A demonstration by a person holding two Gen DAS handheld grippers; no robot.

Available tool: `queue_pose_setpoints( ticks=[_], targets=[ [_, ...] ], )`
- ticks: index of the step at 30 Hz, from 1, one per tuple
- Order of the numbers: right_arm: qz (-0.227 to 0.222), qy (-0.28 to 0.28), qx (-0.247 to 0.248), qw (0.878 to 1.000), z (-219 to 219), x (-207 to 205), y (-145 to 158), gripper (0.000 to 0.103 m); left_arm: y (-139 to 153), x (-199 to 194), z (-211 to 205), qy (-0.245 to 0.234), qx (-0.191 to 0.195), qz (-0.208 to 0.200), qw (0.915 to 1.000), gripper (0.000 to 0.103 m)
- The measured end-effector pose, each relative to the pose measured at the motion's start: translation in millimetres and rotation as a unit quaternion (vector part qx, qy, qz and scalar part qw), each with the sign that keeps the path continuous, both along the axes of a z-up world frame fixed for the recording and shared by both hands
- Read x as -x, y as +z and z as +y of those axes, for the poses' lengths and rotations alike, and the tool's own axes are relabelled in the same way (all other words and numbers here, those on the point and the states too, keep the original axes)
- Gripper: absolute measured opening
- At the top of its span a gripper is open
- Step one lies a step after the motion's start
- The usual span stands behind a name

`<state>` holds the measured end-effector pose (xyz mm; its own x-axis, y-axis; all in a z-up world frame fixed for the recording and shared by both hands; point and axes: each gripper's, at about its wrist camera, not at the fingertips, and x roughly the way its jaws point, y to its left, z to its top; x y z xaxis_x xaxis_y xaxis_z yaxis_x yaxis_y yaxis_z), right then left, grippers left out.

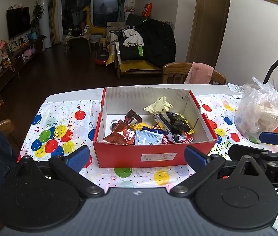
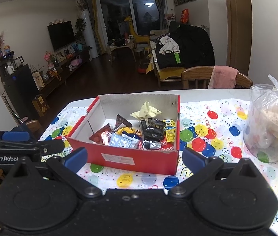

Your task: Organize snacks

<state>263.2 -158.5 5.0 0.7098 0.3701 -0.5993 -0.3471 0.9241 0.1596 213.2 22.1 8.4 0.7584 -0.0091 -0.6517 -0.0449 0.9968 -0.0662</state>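
1. The red box (image 1: 154,155) stands on the desk (image 1: 64,98), on a balloon-print cloth (image 1: 60,129), with its white inside open to the top.
2. The snacks (image 1: 148,129) lie heaped inside the red box, mostly against its near wall; a pale yellow wrapper (image 1: 158,106) sits alone toward the far wall.
3. The near wall hides the lower parts of the front packets, and most printing on them is too small to read.
4. The left tool (image 1: 137,157) hangs in front of the red box, spread wide, holding nothing.
5. The right tool (image 2: 135,157) is likewise before the red box, spread wide and empty.
6. A clear plastic bag (image 2: 272,118) stands to the right of the red box, well apart; its contents are blurred and its right side is cut off.
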Motion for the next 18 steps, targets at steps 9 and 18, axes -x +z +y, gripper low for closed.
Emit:
queue_pose_setpoints(
  ticks=[9, 18],
  targets=[
    [0.001, -0.001, 0.001, 1.000, 0.4, -0.9, -1.9, 0.103, -0.3, -2.1, 0.9, 0.000, 0.002, 0.002, 1.0000, 0.103],
    [0.010, -0.011, 0.001, 1.000, 7.6, 0.7, -5.6, 0.103, -1.0, -4.3, 4.9, -0.007, 0.004, -0.001, 1.0000, 0.103]
  ],
)
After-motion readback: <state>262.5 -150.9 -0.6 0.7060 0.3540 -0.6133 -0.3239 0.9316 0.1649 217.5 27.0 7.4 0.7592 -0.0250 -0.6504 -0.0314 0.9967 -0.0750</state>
